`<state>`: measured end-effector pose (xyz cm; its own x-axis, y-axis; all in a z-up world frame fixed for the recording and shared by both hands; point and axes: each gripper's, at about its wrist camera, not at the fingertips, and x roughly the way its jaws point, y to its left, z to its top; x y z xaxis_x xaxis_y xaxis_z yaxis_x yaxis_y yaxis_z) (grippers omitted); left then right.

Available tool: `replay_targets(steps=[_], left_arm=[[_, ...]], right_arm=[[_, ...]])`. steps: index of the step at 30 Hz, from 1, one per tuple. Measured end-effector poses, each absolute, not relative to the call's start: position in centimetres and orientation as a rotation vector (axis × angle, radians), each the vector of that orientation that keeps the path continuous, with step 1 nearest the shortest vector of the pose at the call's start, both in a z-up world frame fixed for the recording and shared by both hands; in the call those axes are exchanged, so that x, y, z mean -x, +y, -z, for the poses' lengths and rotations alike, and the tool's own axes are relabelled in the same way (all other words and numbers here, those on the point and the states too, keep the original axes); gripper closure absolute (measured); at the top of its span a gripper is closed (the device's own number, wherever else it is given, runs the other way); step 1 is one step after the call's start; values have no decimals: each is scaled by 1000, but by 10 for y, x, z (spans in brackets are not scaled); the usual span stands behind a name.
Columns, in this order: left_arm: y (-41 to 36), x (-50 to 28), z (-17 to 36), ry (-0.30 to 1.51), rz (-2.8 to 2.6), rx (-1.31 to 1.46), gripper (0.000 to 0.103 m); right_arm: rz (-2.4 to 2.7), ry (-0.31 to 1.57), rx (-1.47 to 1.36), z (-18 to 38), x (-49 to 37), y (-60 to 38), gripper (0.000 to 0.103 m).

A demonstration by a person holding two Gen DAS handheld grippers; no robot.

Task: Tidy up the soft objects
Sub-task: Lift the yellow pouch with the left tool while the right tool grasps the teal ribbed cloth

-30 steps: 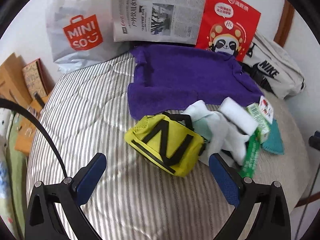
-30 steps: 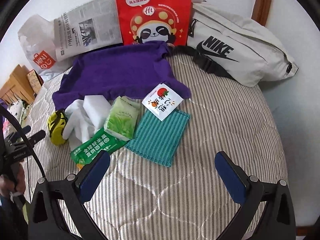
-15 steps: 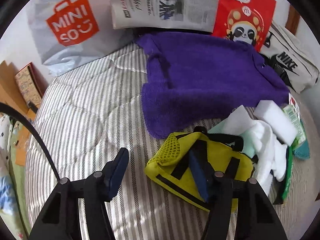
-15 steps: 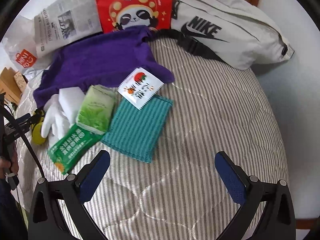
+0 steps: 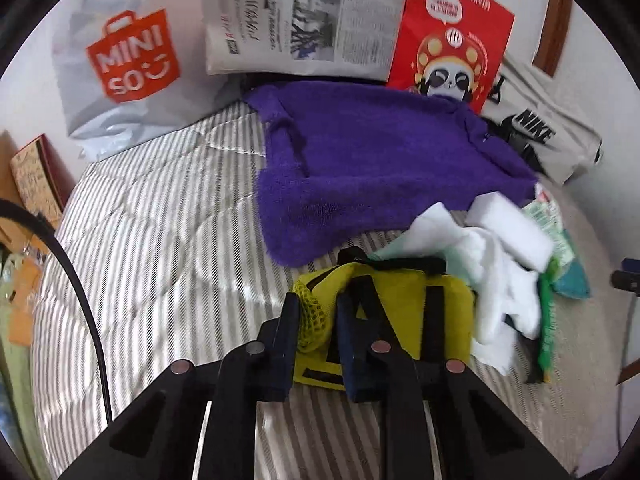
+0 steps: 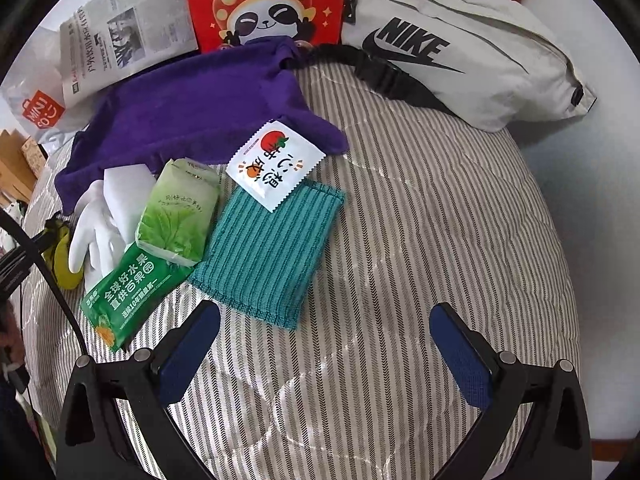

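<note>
Two tools work over a striped bed [image 6: 420, 208]. The left tool [image 5: 318, 344] has just been closing and now pinches the mesh edge of a yellow pouch [image 5: 400, 312] with black straps, which lies below the purple towel [image 5: 360, 168]. The right tool [image 6: 324, 356] stands wide, holding nothing. Only the right view shows the whole teal cloth [image 6: 272, 248] and the white sachet [image 6: 276, 164] lying on it.
</note>
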<state>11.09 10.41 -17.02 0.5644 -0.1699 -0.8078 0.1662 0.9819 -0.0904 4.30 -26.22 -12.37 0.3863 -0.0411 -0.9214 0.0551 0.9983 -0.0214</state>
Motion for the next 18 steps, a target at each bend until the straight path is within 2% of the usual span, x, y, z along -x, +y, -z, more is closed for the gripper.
replay_targets(steps=[4, 18], left_arm=[[115, -93, 160, 951, 171, 38, 86], [120, -88, 181, 995, 109, 56, 83]], right_arm=[[67, 1180, -30, 127, -46, -266, 0], [19, 1170, -134, 134, -72, -259, 0]])
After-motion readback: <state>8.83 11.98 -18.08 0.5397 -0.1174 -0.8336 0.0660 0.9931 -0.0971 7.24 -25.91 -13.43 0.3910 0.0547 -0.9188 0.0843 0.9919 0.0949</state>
